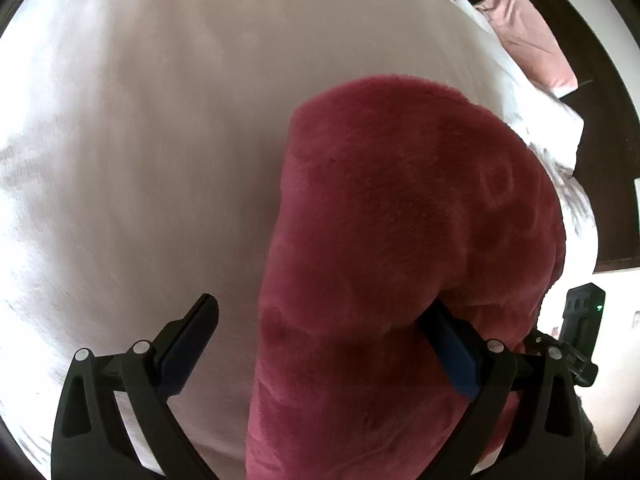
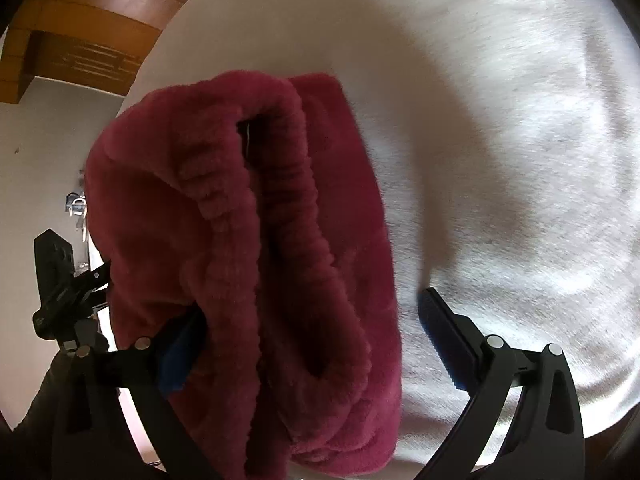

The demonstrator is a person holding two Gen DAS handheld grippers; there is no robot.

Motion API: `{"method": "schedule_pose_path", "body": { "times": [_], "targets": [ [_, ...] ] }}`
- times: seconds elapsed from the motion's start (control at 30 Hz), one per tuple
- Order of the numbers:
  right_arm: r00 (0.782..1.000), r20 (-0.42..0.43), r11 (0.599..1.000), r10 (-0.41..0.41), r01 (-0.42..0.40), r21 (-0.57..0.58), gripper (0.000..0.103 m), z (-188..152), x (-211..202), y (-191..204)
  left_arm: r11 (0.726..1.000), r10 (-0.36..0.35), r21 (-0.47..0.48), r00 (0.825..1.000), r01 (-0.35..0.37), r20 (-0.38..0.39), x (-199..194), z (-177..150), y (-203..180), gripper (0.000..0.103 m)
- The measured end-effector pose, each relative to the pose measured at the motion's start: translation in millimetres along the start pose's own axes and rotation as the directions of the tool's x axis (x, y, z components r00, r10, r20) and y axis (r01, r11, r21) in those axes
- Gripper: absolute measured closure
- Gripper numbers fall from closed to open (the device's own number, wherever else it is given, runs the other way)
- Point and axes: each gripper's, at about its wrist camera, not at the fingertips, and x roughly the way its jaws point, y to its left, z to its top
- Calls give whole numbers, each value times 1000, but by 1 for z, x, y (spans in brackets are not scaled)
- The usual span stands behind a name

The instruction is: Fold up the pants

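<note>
Nearest, the left gripper (image 1: 320,332) and right gripper (image 2: 310,320) both stand spread wide, released, the fuzzy maroon pants (image 1: 400,240) lying bunched between their fingers on a white sheet (image 1: 140,160). Beyond lie a pink cloth (image 1: 532,44), dark floor and wooden panelling (image 2: 92,8). The pants' lower end is cut off; motion blur smears the sheet.

Plush fleece pants (image 1: 400,220); matt cloth sheet (image 1: 140,140)
</note>
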Motion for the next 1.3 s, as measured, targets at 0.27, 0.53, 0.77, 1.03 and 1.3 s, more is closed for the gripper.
{"method": "schedule_pose_path", "body": {
  "times": [0.27, 0.53, 0.77, 1.03, 1.3],
  "targets": [
    [998, -22, 998, 65, -64, 9, 20, 17, 4, 5, 994, -77, -82, 997, 75, -21, -5, -8, 25, 5],
    [999, -9, 999, 53, -53, 10, 31, 2, -4, 14, 997, -67, -46, 998, 66, -22, -7, -9, 12, 5],
    [1000, 17, 1000, 13, -13, 1, 46, -12, -13, 36, 988, -154, -21, 987, 154, -37, -18, -14, 12, 33],
    [995, 92, 1000, -28, 29, -6, 50, -26, -41, 70, 978, -196, 59, 980, 198, -46, -46, -16, 8, 53],
    [981, 194, 998, -32, 43, -52, 51, -38, -67, 119, 958, -258, 134, 966, 255, 3, -90, 8, 8, 55]
  ]
}}
